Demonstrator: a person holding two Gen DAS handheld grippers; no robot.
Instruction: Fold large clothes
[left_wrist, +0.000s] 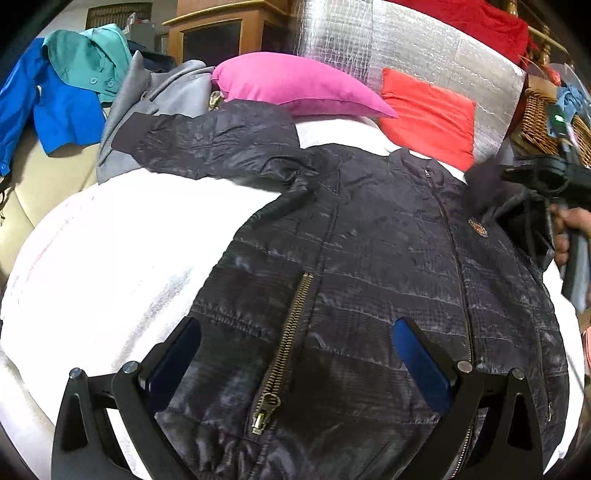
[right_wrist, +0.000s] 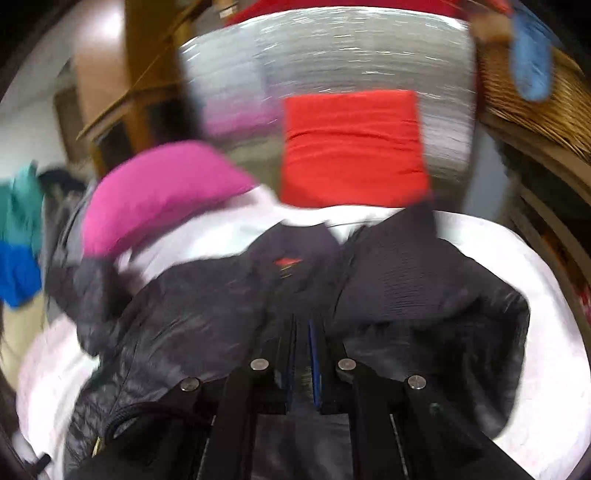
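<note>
A dark quilted jacket (left_wrist: 369, 258) lies front-up on a white bed (left_wrist: 129, 251), one sleeve (left_wrist: 207, 144) still stretched out, folding barely begun; left gripper (left_wrist: 295, 362) hovers over it, fingers spread, while right gripper (right_wrist: 303, 332) fingers pinch jacket fabric

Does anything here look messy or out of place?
Yes. The black jacket isn't lying flat: one sleeve stretches out over the white sheet, while the other side is bunched up at the right gripper. Shirts are heaped behind.
</note>
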